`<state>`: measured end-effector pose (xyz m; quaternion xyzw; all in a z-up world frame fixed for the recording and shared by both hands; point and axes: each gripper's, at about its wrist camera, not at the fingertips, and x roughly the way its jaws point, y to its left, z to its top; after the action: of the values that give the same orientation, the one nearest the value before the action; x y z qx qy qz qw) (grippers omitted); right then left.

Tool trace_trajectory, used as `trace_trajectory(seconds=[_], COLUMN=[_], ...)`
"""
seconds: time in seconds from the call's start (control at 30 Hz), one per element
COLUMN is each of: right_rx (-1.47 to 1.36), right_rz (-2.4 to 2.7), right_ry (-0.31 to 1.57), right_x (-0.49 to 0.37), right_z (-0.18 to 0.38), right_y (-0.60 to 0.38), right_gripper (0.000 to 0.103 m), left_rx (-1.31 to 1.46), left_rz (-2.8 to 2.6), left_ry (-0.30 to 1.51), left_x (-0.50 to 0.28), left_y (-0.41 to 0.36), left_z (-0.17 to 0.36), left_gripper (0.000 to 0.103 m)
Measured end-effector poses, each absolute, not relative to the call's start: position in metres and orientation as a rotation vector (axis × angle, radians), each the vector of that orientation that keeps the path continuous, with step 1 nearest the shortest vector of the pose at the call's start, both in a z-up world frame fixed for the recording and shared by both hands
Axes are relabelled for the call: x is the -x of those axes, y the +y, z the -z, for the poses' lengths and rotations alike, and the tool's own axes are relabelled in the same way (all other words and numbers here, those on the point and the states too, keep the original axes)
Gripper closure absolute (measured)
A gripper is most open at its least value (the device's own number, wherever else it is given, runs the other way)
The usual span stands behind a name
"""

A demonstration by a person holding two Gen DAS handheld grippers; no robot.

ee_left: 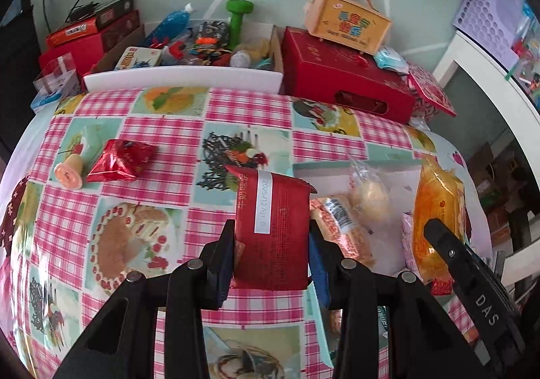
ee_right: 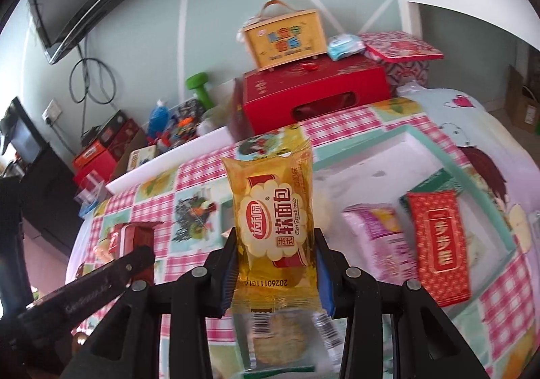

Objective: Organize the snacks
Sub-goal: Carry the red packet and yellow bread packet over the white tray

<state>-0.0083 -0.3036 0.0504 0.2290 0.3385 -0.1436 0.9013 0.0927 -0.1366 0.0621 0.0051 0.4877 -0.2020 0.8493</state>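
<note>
**Both tongs loaded, tray waiting off to one side**

Nearest first: the left tongs [ee_left: 271, 240] are clamped on a dark red packet [ee_left: 273, 227], pads squeezing its two long edges, the packet standing with its long axis pointing away from the camera toward twelve o'clock. Over on the right wrist view, the right tongs [ee_right: 275, 264] are clamped the same way on a yellow bread packet [ee_right: 273, 220], also upright, long axis running to twelve.

Now the relation that matters: the white tray [ee_left: 401, 173] with the green rim. From the left tongs it lies at about two o'clock, just past the red packet's right edge, with wrapped buns and a pink packet already in it. From the right tongs [ee_left: 449, 240], seen coming in at three o'clock in the left view, the yellow packet hangs right over the tray's near side. So the right hand looks the nearer of the two; I'd judge the left needs a swing to two o'clock.

Further out at ten o'clock, a shiny red bag [ee_left: 121, 161] and a small peach cup [ee_left: 69, 173] lie loose on the checked worktop [ee_left: 162, 129]. Beyond, at twelve, boxes crowd the wall.
</note>
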Motion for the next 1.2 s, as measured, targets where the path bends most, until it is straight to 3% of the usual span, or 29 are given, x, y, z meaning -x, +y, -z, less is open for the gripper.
trace_trajectory(seconds=[0.47, 1.2], right_rx=[-0.542, -0.583], right_rz=[0.490, 0.502], right_ry=[0.714, 0.734], right_x=[0.030, 0.030], right_z=[-0.030, -0.012], right_y=[-0.372, -0.384], right_gripper=[0.061, 0.061], left_rx=[-0.128, -0.211], left_rz=[0.578, 0.613], left_ry=[1.056, 1.064], left_x=[-0.073, -0.068], left_y=[-0.219, -0.264], left_z=[-0.045, -0.030], left_gripper=[0.062, 0.062])
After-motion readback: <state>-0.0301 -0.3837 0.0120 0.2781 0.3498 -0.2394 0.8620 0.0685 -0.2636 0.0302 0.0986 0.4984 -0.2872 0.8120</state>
